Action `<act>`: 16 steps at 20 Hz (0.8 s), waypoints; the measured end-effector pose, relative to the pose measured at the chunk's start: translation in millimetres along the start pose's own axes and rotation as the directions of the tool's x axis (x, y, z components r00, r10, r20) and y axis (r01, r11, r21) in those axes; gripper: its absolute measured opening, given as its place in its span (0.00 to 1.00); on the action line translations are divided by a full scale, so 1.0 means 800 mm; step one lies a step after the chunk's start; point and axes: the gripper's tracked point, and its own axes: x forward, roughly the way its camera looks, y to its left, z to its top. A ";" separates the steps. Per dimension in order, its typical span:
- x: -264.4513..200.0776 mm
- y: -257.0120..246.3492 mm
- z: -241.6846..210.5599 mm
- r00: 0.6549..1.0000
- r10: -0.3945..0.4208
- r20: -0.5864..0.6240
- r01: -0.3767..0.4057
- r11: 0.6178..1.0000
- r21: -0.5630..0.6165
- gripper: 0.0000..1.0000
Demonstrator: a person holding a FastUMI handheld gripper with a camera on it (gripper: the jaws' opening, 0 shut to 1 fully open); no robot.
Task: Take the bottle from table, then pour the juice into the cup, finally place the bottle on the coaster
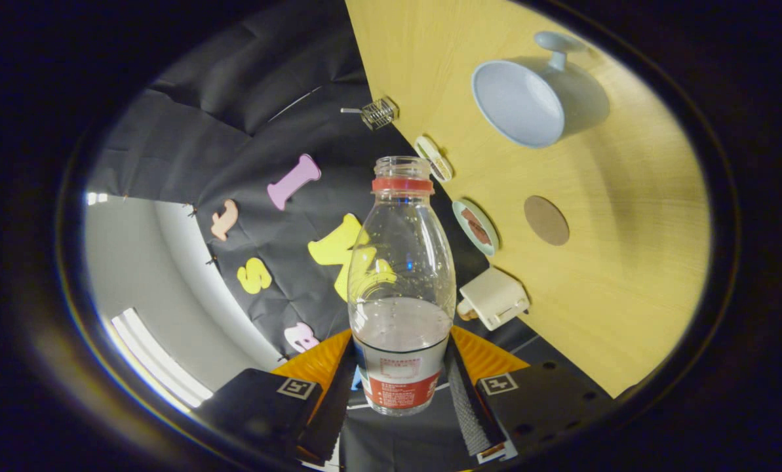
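The tool (400, 387) clamps both fingers on the labelled base of a clear, uncapped plastic bottle (400, 288). Beyond the bottle, on the wood-grain surface (626, 262): a round brown coaster (546, 220), then a pale smooth cup (522, 101).

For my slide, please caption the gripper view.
Gripper shut on open bottle, tilted beside cup and coaster.

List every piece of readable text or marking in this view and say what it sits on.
Bottle label: red and white with printed lines, too small and blurred to read.
Square coded markers on the two gripper fingers, which clamp the bottle: patterns, no words.
Cup, coaster: no text.
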 end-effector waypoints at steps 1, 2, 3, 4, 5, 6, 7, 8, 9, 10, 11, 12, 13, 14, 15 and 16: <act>-0.001 -0.007 -0.001 1.000 -0.007 0.004 0.007 1.000 -0.010 0.76; -0.005 -0.012 0.002 1.000 -0.018 0.005 0.018 0.999 -0.026 0.76; -0.005 -0.019 0.001 1.000 -0.028 0.001 0.028 0.999 -0.047 0.76; -0.008 -0.028 0.000 0.999 -0.034 -0.003 0.033 0.997 -0.074 0.76; -0.011 -0.036 -0.005 0.999 -0.047 -0.015 0.045 0.992 -0.115 0.76; -0.009 -0.047 -0.013 0.996 -0.082 -0.030 0.076 0.982 -0.171 0.76; -0.009 -0.062 -0.017 0.991 -0.127 -0.040 0.114 0.963 -0.245 0.76; -0.009 -0.064 -0.022 0.987 -0.156 -0.046 0.133 0.937 -0.322 0.75; -0.011 -0.068 -0.028 0.982 -0.179 -0.057 0.143 0.908 -0.394 0.76; -0.013 -0.069 -0.034 0.979 -0.193 -0.071 0.138 0.874 -0.467 0.76; -0.016 -0.069 -0.041 0.976 -0.203 -0.081 0.129 0.833 -0.539 0.76; -0.021 -0.074 -0.047 0.973 -0.214 -0.091 0.117 0.787 -0.606 0.76; -0.025 -0.076 -0.049 0.969 -0.227 -0.093 0.110 0.741 -0.662 0.76; -0.029 -0.078 -0.053 0.967 -0.238 -0.095 0.102 0.696 -0.711 0.76; -0.037 -0.078 -0.055 0.965 -0.245 -0.089 0.095 0.651 -0.753 0.76; -0.045 -0.078 -0.059 0.963 -0.255 -0.085 0.088 0.597 -0.798 0.76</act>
